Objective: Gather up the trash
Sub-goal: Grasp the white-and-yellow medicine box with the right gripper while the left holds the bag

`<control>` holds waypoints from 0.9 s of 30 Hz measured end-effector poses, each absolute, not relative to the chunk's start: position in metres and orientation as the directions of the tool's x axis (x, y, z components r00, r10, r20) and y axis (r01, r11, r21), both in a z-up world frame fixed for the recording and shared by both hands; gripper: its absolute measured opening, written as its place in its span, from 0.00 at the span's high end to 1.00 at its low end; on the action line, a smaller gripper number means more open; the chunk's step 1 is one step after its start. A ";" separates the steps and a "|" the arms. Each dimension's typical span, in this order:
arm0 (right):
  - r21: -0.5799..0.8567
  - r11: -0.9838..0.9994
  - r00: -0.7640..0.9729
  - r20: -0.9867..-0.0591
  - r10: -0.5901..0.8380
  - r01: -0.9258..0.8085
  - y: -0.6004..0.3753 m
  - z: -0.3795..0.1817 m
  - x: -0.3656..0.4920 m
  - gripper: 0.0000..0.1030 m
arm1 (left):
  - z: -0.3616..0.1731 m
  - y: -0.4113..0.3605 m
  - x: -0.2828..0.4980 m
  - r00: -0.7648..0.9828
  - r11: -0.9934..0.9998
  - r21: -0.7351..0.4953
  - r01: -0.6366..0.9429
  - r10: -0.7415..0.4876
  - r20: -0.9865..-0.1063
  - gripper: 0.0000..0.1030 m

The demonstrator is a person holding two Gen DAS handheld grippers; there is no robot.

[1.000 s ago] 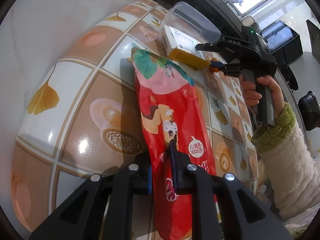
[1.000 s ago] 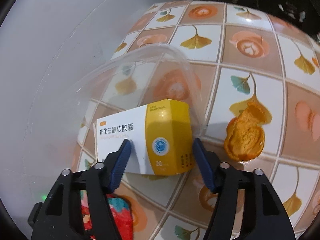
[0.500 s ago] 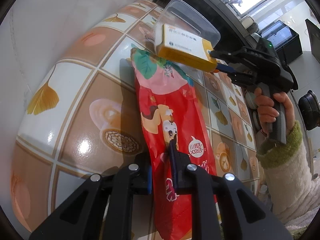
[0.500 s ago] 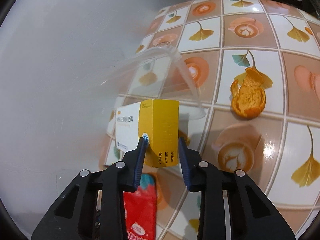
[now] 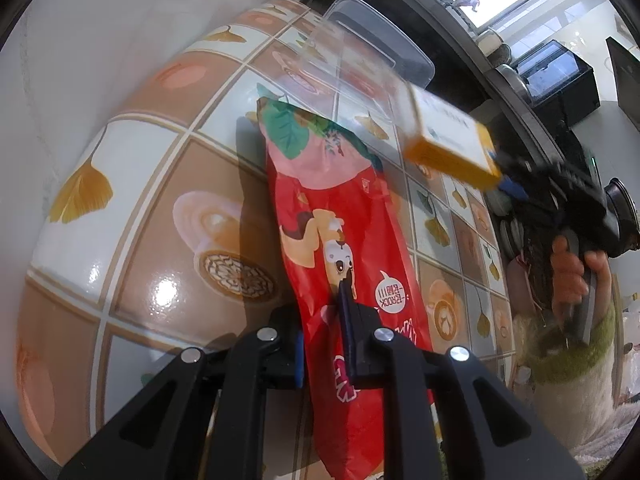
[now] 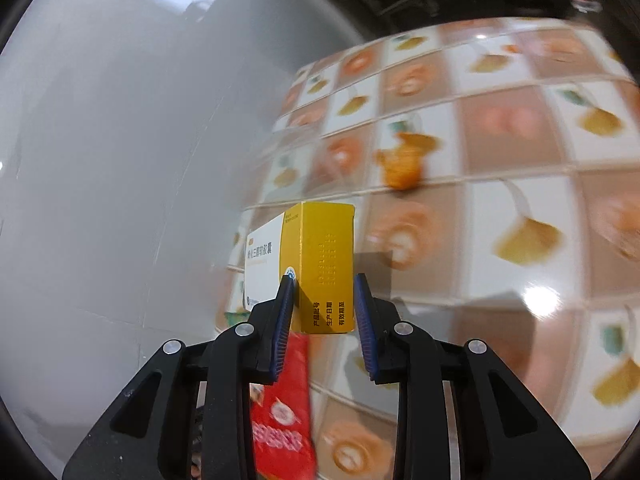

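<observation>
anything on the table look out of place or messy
Yes. An orange peel lies loose on the patterned tablecloth, and a clear plastic container sits tipped askew near the far edge. The red snack bag and yellow box are both gripped.

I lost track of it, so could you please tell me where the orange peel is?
The orange peel lies on the tiled table, seen in the right wrist view beyond the yellow box.
</observation>
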State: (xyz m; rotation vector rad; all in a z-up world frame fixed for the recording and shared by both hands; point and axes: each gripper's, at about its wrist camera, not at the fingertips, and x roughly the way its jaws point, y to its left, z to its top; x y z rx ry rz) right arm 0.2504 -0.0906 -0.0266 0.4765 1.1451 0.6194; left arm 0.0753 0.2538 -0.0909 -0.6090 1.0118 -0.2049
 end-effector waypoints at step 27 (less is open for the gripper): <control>0.639 0.737 0.139 -0.727 0.672 -0.220 -0.164 -0.054 0.077 0.40 | -0.093 0.195 0.114 0.454 0.822 -0.569 -0.007 -0.504 -0.734 0.87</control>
